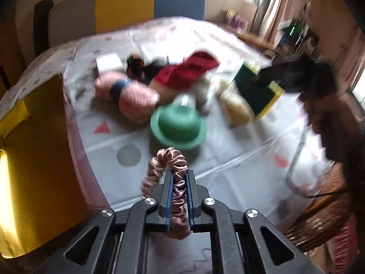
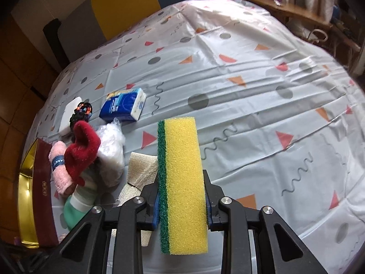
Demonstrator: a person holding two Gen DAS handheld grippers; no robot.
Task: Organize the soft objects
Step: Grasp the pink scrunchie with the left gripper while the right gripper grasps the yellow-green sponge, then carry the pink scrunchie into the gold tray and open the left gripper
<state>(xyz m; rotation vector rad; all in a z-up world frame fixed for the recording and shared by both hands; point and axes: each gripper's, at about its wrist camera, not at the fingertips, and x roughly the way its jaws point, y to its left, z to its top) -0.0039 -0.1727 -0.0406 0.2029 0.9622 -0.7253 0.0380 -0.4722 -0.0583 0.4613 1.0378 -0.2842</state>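
Observation:
In the left wrist view my left gripper is shut on a pink satin scrunchie, held above the patterned tablecloth. In the right wrist view my right gripper is shut on a yellow sponge with a green scouring side, lifted off the table. The left view shows that sponge too, blurred, at the right. A pile lies by the box: a red glove, a pink rolled towel, a bag of white stuffing, a beige cloth and a green hat-shaped piece.
A maroon box with a gold lining stands at the table's left edge. Behind the pile lie a blue tissue pack, a white block and a dark multicoloured scrunchie. A wicker basket sits at the lower right of the left view.

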